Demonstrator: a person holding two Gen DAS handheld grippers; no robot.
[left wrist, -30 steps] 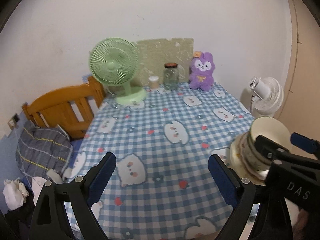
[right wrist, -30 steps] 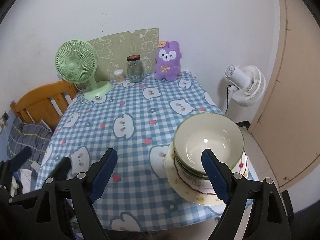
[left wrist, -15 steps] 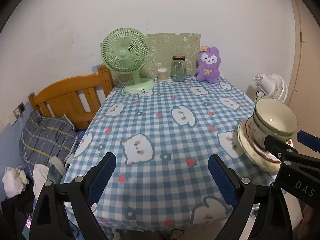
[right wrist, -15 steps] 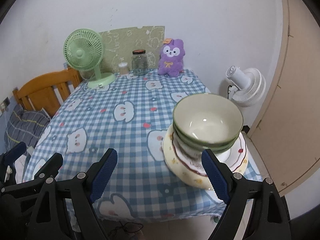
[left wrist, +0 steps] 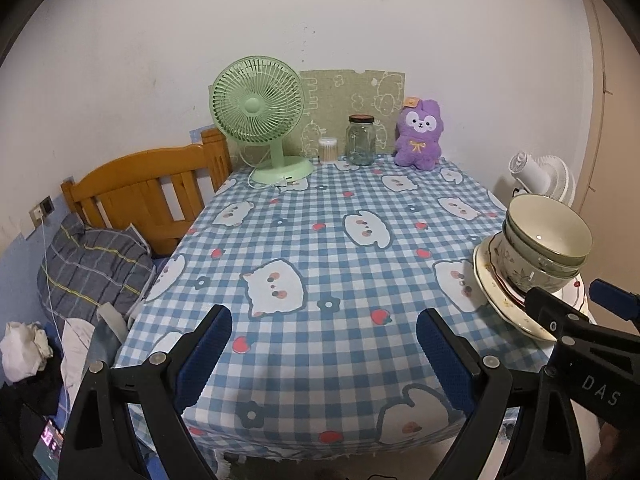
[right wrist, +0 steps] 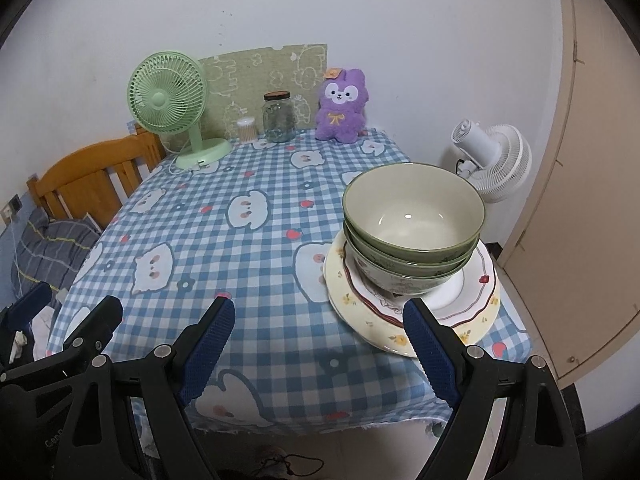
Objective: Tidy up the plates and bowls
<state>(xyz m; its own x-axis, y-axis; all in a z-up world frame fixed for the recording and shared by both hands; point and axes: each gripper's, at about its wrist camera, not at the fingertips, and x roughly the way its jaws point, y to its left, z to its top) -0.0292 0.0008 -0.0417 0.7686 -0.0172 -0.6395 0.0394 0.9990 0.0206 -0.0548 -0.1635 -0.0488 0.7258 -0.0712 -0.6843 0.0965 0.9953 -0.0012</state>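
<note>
A stack of green-rimmed bowls (right wrist: 414,216) sits nested on a stack of plates (right wrist: 472,320) at the near right corner of the checked table (right wrist: 248,264). The stack also shows in the left wrist view (left wrist: 544,240). My right gripper (right wrist: 320,348) is open and empty, over the table's front edge, its right finger just in front of the plates. My left gripper (left wrist: 324,360) is open and empty over the front edge, left of the stack. The right gripper shows at the right of the left wrist view.
A green desk fan (left wrist: 260,120), a glass jar (left wrist: 361,140), a small cotton-swab tub (left wrist: 328,150) and a purple plush (left wrist: 420,134) stand along the table's back. A wooden bed frame (left wrist: 144,192) is left, a white fan (right wrist: 496,164) and door right.
Both grippers have pulled back from the table and towards its front edge; more of the tablecloth and its front hem shows. The bowl and plate stack has stayed in place.
</note>
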